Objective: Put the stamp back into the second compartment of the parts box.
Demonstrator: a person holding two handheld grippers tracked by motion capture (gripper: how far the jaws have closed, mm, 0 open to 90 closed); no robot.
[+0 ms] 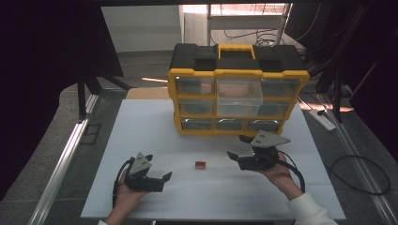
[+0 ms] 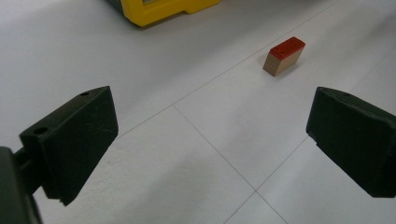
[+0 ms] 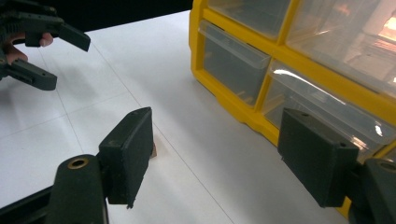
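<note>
Red-topped wooden block (image 1: 200, 164) lies loose between both grippers; left gripper (image 2: 212, 144) and right gripper (image 3: 215, 154) gape open, empty. Risk: a pad clips the small block and skids it across the smooth white table (image 1: 150, 126); the yellow drawer cabinet (image 1: 237, 101) crowds the right side.

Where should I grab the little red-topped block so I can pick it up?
Grip the little wooden block across its two long, flat sides, coming straight down from above. It lies flat on the white table with its red face up and free space all round, so nothing blocks the jaws. The left hand-held gripper is open and empty and looks a bit nearer.
</note>
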